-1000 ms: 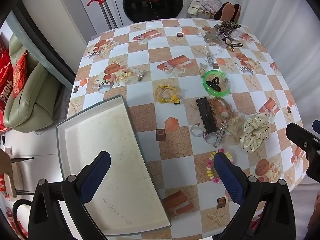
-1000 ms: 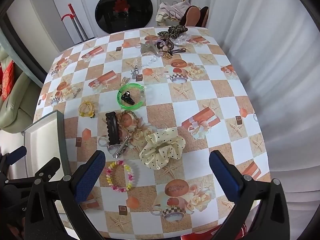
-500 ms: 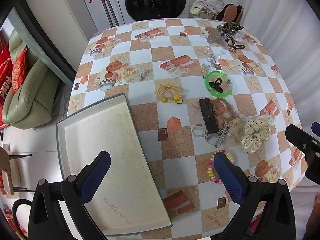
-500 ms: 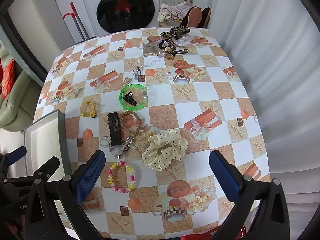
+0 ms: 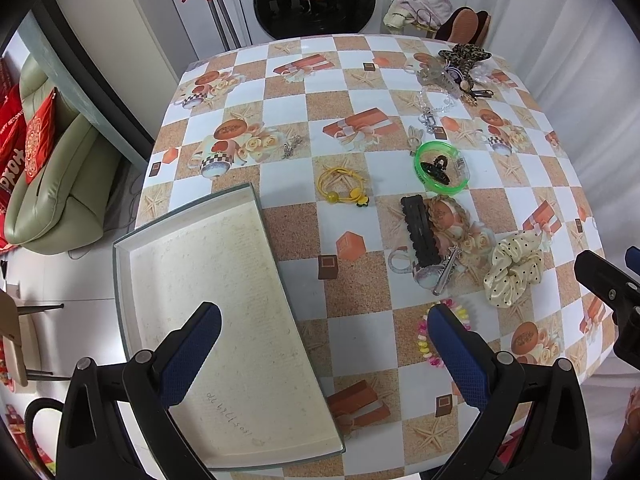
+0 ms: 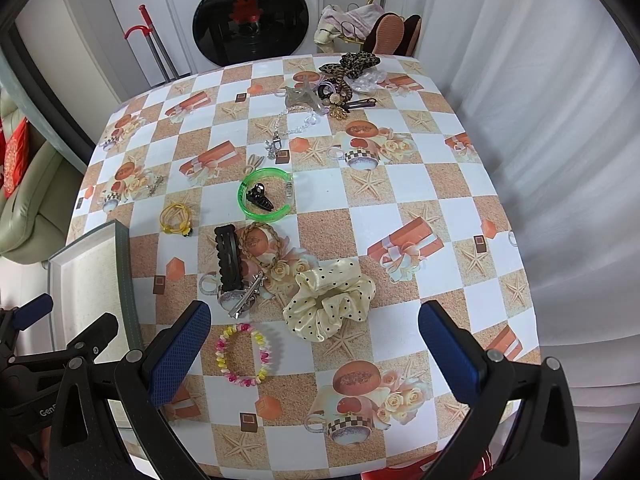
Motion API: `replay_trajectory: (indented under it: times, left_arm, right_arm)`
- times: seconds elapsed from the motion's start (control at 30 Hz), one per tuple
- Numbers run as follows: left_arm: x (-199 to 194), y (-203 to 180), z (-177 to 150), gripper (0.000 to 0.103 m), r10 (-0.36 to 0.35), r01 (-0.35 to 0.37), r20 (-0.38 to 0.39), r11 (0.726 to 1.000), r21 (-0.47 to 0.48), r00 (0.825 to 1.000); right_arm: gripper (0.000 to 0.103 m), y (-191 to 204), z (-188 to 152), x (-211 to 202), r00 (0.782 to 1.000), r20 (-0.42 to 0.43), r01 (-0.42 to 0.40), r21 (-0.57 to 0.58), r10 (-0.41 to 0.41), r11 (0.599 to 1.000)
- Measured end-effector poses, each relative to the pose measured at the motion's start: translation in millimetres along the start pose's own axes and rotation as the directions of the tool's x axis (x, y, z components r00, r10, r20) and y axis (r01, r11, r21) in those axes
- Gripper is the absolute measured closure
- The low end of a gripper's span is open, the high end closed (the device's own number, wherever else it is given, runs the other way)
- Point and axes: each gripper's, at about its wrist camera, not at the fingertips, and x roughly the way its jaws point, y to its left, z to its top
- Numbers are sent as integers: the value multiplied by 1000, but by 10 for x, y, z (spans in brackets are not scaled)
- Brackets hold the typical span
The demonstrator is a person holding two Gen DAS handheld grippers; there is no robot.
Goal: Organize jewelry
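Note:
An empty white tray (image 5: 132, 248) (image 6: 56, 256) lies at the table's near left corner. Jewelry is scattered on the checkered cloth: a cream polka-dot scrunchie (image 6: 328, 300) (image 5: 514, 270), a pastel bead bracelet (image 6: 242, 354) (image 5: 424, 336), a black hair clip (image 6: 228, 258) (image 5: 420, 230), a silver clip (image 6: 246, 296), a green bangle (image 6: 264, 196) (image 5: 440, 166) around a small black claw clip, and yellow hair ties (image 6: 176, 220) (image 5: 344, 190). My left gripper (image 5: 324, 344) is open above the tray's right edge. My right gripper (image 6: 316, 344) is open above the bracelet and scrunchie. Both are empty.
A pile of further hair accessories with a leopard bow (image 6: 352, 62) and a clear chain (image 6: 296, 120) lies at the far edge. A washing machine (image 6: 252, 16) stands behind the table, a sofa (image 5: 52, 184) at the left, a white curtain (image 6: 540, 120) at the right.
Both grippers have pulled back and up slightly, so the table looks a little farther away. Nothing on the table has moved.

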Motion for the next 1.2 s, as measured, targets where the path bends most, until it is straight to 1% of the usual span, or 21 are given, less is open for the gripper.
replay_trajectory:
  times: [1.2]
  left_arm:
    - [11,7,6,0,-4,4,-5,1000,-3,1000]
  right_arm:
    - [0,-4,2,31,1000,-2,-1,-1,1,1000]
